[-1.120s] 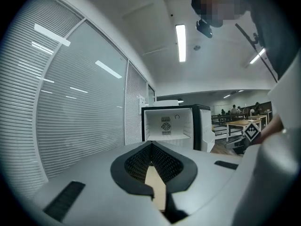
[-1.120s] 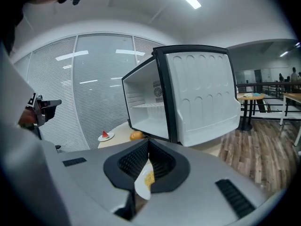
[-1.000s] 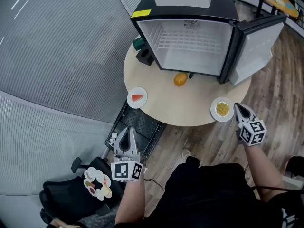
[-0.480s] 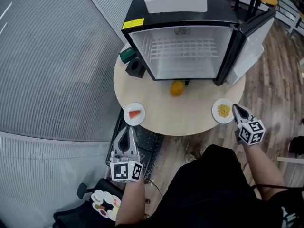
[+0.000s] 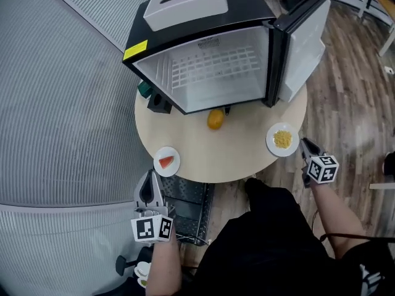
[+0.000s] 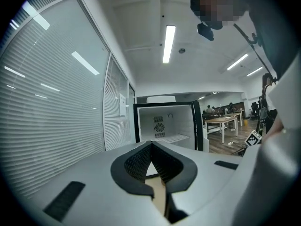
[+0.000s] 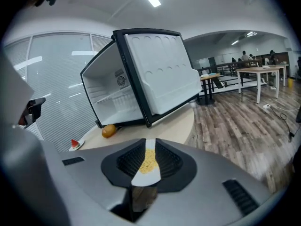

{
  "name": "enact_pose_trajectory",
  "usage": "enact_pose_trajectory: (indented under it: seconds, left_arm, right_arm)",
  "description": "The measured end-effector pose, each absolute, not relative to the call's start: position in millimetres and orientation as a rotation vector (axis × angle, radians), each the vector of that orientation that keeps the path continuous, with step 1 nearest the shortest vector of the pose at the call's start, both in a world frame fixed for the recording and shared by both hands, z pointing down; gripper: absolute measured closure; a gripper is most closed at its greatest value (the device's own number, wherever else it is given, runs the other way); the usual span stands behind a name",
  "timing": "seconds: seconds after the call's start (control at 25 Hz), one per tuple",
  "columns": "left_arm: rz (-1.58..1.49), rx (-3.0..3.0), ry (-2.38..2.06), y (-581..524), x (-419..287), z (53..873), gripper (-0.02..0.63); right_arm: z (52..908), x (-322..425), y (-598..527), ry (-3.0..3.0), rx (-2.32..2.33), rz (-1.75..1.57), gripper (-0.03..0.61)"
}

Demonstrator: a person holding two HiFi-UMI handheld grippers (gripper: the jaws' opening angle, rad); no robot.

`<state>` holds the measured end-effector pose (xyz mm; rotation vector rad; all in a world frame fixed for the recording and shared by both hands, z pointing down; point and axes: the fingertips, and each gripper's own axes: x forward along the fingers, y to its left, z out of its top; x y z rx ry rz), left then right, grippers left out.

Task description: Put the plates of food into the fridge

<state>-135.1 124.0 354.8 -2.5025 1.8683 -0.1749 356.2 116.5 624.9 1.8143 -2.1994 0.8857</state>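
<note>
1. Left gripper (image 6: 151, 145): jaws shut, tips touching, nothing clamped between the pads.
2. Right gripper (image 7: 146, 142): jaws all but together, with only a thin slit left between the pads; nothing clamped.
3. Plate of yellow food (image 5: 271, 143): near the edge of the round table (image 5: 234, 156), directly ahead of and below the right jaws. Visible through the slit in the right gripper view. In the head view, right tips just beside the plate rim; contact not confirmable.
4. Plate with the red slice (image 5: 175, 158): at the table edge, just ahead of the left tips in the head view and apart from them. Well off to the left of the right jaws in the right gripper view.
5. Orange (image 5: 215, 119): on the table, farther ahead than either plate from both pairs of jaws, just in front of the fridge opening. Ahead and to the left of the right jaws.
6. Fridge (image 6: 164, 121): standing on the table straight ahead of the left jaws, well beyond the tips. Open front turned toward both grippers, wire shelf (image 5: 213, 66) showing inside.
7. Fridge door (image 7: 160, 69): swung wide open, ahead of the right jaws and above them in the right gripper view.
8. Both plates outside the fridge, each nearer to its own gripper than to the opening.
</note>
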Motion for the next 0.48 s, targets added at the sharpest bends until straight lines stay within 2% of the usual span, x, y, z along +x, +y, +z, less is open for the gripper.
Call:
enact_pose_trajectory:
  seconds: [0.08, 0.2, 0.48]
  left_arm:
    - [-0.2, -2.508, 1.848, 120, -131, 354, 0.607]
    - [-0.228, -2.519, 1.82, 115, -122, 356, 0.607]
    - [-0.299, -2.538, 1.831, 105, -120, 370, 0.607]
  right_arm:
    - [642, 358, 120, -2.18, 1.799, 0.959, 0.472]
    - [666, 362, 119, -2.145, 1.779, 1.068, 0.389]
    - [712, 365, 112, -2.066, 1.809, 1.317, 0.379]
